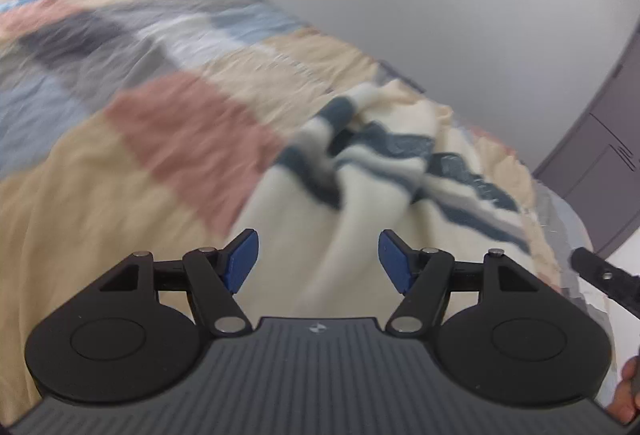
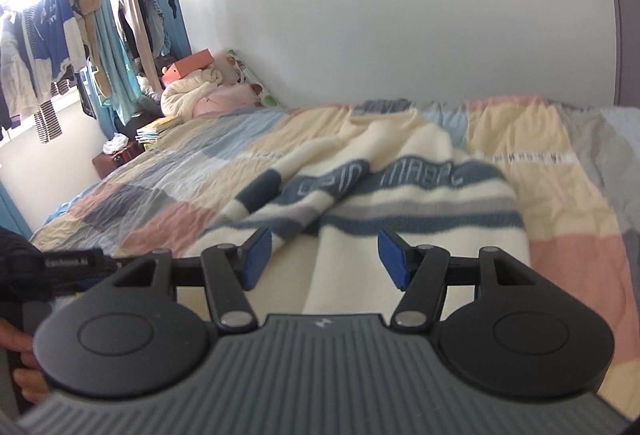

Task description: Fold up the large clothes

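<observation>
A cream fleece sweater [image 2: 400, 203] with navy and grey stripes lies crumpled on the bed; it also shows in the left wrist view [image 1: 372, 171]. My left gripper [image 1: 319, 261] is open and empty, hovering just above the sweater's near cream part. My right gripper [image 2: 325, 259] is open and empty, above the sweater's near hem. One sleeve [image 2: 280, 179] is thrown across the body toward the left. The other gripper's tip [image 1: 600, 275] shows at the right edge of the left wrist view.
The bed is covered by a patchwork quilt [image 2: 160, 191] in pink, cream, blue and grey. Pillows and a bundled blanket [image 2: 200, 91] sit at the head. A clothes rack [image 2: 80, 15] hangs at the far left. A white wall [image 2: 400, 35] runs along the bed's far side.
</observation>
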Motion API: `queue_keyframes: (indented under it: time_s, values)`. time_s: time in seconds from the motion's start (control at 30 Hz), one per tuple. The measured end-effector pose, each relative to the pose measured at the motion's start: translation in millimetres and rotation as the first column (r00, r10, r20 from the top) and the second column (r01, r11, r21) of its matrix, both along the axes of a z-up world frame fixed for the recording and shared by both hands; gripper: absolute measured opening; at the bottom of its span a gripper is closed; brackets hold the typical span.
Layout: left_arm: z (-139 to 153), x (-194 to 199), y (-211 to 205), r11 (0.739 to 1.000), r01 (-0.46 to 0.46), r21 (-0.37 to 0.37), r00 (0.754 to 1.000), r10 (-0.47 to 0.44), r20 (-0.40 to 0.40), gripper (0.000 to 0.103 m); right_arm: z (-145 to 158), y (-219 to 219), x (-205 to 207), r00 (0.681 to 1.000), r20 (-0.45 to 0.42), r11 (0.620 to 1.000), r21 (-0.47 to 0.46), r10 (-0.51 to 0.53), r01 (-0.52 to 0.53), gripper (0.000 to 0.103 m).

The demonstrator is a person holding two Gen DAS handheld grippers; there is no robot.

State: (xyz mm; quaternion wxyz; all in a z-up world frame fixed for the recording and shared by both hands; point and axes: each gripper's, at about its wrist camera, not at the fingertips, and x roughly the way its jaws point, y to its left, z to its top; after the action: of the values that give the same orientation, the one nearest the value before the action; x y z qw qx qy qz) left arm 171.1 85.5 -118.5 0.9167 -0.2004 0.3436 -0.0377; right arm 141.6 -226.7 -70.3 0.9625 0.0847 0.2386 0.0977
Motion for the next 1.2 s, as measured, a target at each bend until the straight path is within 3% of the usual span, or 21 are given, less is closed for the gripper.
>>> queue_keyframes:
  time_s: [0.3, 0.4, 0.5, 0.57, 0.63, 0.73, 0.9, 1.03, 1.2]
  values:
    - [-35, 8, 33, 0.983, -0.175, -0.051, 0.982, 0.171, -0.079, 0.070, -28, 11, 8, 0.998, -0.058, 0.999, 0.032, 0.013, -0.011, 0.061]
    - [-46, 21, 33, 0.983, -0.180, -0.041, 0.978, 0.175, -0.115, 0.065, -39, 8, 18, 0.995, -0.096, 0.999, 0.038, -0.006, 0.010, 0.061]
    - [-64, 34, 33, 0.979, -0.176, -0.099, 0.975, 0.160, -0.151, 0.064, -51, 6, 30, 0.989, -0.146, 0.998, 0.052, -0.010, 0.018, 0.061]
    - [-74, 44, 32, 0.977, -0.178, -0.118, 0.972, 0.156, -0.176, 0.057, -59, 6, 37, 0.983, -0.180, 0.998, 0.053, -0.017, 0.027, 0.061]
    - [-79, 51, 32, 0.974, -0.160, -0.157, 0.973, 0.129, -0.194, 0.037, -67, 6, 44, 0.978, -0.209, 0.998, 0.063, -0.017, 0.031, 0.061]
    - [-79, 55, 32, 0.980, -0.130, -0.154, 0.974, 0.097, -0.205, 0.013, -72, 8, 54, 0.973, -0.232, 0.998, 0.056, -0.021, 0.035, 0.061]
    - [-48, 64, 57, 0.976, -0.124, -0.179, 0.979, 0.090, -0.185, 0.007, -71, 8, 65, 0.974, -0.226, 0.998, 0.040, -0.032, 0.042, 0.061]
    - [3, 90, 94, 0.970, -0.162, -0.180, 0.979, 0.135, -0.155, 0.007, -72, -1, 62, 0.972, -0.230, 0.997, 0.049, -0.050, 0.063, 0.061]
    - [74, 149, 151, 0.957, -0.277, -0.089, 0.959, 0.268, -0.096, 0.007, -78, -10, 74, 0.962, -0.267, 0.991, 0.098, -0.060, 0.089, 0.061]
